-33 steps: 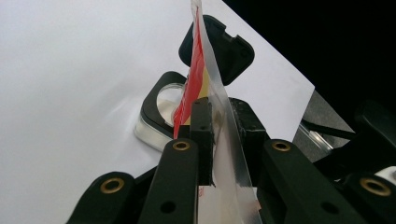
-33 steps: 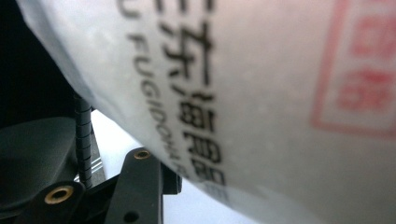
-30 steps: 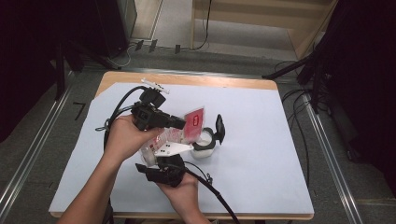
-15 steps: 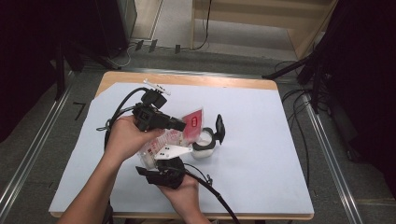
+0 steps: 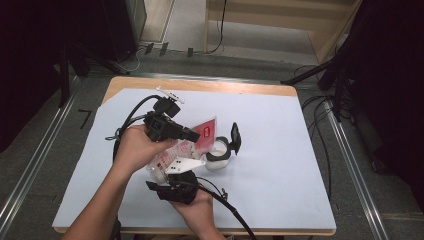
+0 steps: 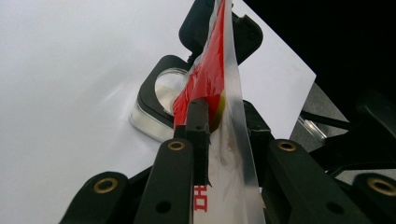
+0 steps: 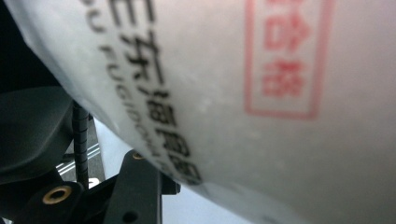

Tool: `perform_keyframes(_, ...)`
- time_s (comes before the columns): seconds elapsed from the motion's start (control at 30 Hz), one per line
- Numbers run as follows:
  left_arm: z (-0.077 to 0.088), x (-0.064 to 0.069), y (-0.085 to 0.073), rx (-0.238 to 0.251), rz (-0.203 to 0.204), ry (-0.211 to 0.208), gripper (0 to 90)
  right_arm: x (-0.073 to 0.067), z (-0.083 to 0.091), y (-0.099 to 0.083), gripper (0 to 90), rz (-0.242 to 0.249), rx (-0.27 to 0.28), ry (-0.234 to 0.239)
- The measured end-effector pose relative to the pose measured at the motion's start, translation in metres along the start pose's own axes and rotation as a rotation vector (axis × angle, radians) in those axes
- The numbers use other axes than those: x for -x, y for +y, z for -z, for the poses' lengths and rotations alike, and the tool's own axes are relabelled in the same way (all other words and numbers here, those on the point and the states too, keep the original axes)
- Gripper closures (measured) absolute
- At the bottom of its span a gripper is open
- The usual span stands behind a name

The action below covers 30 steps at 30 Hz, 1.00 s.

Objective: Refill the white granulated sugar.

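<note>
The red-and-clear bag is pinched by the left hand-held gripper over the open jar; its printed body, stamped with red Chinese characters, is clamped by the right hand-held gripper.

— How are the hands placed?
— Left hand reaches in from lower left, its gripper level, jaws clamped. Right hand sits close below, its gripper pointing up — jaw state unclear.
</note>
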<state>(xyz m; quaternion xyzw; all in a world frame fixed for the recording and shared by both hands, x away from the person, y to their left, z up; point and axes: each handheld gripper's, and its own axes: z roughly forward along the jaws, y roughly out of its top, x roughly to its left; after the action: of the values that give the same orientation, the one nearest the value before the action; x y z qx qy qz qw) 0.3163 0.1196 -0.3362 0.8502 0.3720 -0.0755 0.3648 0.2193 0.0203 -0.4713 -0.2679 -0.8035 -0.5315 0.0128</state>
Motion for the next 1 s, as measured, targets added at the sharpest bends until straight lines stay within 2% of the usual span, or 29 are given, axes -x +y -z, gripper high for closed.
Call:
perform_keyframes(0.37,-0.008,-0.004,-0.001,-0.029,0.002,0.002,78.4,0.001,-0.005,-0.008,59.7,0.019,-0.018,-0.001)
perform_keyframes(0.63,-0.015,-0.005,-0.002,-0.044,-0.003,0.025,82.3,0.002,-0.009,-0.015,59.5,0.034,-0.048,-0.011)
perform_keyframes(0.7,-0.014,-0.005,-0.002,-0.041,-0.002,0.012,85.0,0.002,-0.01,-0.016,59.5,0.037,-0.052,-0.015)
perform_keyframes(0.9,-0.009,-0.003,-0.002,-0.035,-0.009,0.014,85.9,0.004,-0.011,-0.016,59.2,0.033,-0.054,-0.019)
perform_keyframes(1.0,-0.005,-0.002,-0.002,-0.022,-0.012,0.001,85.8,0.004,-0.01,-0.016,58.9,0.033,-0.049,-0.021)
